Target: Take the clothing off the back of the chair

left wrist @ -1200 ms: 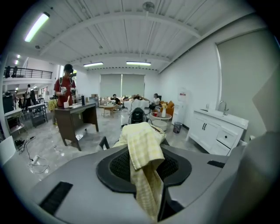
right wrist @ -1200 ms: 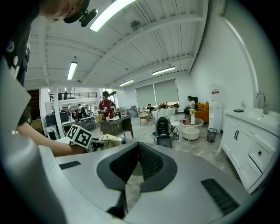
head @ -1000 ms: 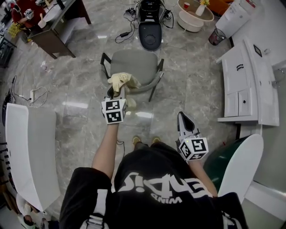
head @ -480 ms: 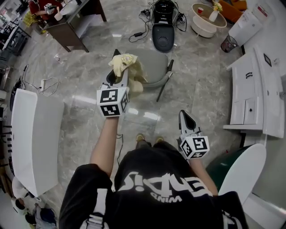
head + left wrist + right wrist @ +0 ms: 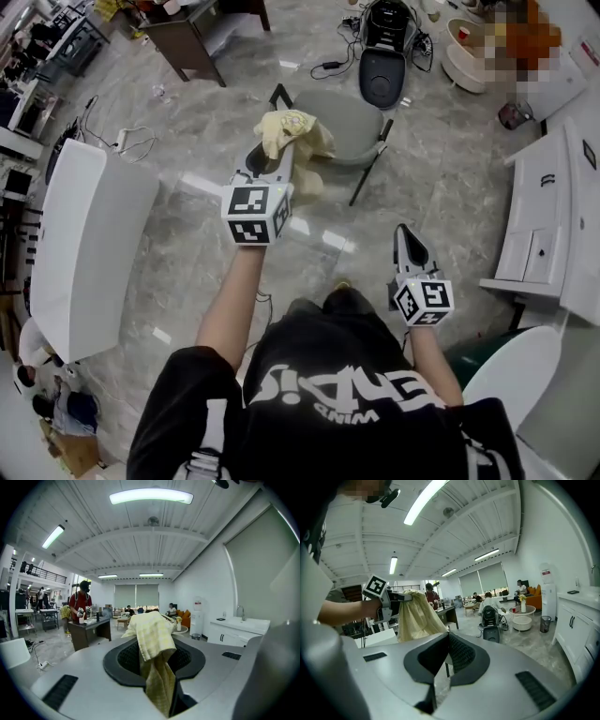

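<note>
My left gripper (image 5: pixel 274 153) is shut on a pale yellow garment (image 5: pixel 292 131), which hangs bunched from its jaws in the air above the grey chair (image 5: pixel 352 120). In the left gripper view the garment (image 5: pixel 153 637) drapes over and between the jaws, hiding the fingertips of the left gripper (image 5: pixel 157 665). The chair's seat and back carry nothing else. My right gripper (image 5: pixel 409 236) is held lower and to the right, away from the chair, jaws together and empty. The right gripper view shows the right gripper (image 5: pixel 446 638) and, beyond it, the garment (image 5: pixel 417 616) hanging from the left gripper (image 5: pixel 396 597).
A white table (image 5: pixel 94 234) stands at the left and a white cabinet (image 5: pixel 553 225) at the right. Behind the chair are a black wheeled device (image 5: pixel 384 61) with cables, a round low table (image 5: pixel 466 58) and a dark desk (image 5: pixel 192 37). Marble floor surrounds the chair.
My left gripper has risen with the yellow garment, lifting it up and clear of the chair. The right gripper has shifted only slightly.
</note>
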Available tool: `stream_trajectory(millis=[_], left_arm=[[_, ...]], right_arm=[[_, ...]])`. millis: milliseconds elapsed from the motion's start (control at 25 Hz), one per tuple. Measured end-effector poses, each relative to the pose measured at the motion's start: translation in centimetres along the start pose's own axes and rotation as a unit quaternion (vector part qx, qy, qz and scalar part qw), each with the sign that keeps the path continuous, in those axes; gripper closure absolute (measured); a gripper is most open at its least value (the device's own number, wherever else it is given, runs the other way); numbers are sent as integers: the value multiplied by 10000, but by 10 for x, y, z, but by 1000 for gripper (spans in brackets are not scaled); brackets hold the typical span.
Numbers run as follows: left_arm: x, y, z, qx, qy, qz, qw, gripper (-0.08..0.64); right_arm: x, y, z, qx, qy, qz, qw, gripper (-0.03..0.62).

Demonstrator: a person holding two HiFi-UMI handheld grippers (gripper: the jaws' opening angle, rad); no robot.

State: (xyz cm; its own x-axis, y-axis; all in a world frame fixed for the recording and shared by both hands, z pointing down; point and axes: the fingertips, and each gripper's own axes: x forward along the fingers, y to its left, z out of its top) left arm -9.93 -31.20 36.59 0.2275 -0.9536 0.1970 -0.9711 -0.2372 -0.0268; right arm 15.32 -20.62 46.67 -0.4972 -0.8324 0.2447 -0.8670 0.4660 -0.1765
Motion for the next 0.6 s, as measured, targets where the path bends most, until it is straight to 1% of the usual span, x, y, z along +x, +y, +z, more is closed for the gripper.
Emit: stream_trajectory(millis=[120,240,400,600], left_arm=[[-23,-6,-7,4,13,-55,10000,434],[-50,-9,-7,-13,-72,-103,9999,434],[-100,-16,-7,35,-176,-181,9997,434],[-171,-20,-7,6,-383,-221,9990,434]], right_arm=[[-11,6,-6,0,-67,-66,10000,578],[-24,18,-13,-3,-106,-105,9999,578],[-53,55,-24,-49,-123,10,9999,578],[-92,102,-42,-76,-155,108,9998,578]])
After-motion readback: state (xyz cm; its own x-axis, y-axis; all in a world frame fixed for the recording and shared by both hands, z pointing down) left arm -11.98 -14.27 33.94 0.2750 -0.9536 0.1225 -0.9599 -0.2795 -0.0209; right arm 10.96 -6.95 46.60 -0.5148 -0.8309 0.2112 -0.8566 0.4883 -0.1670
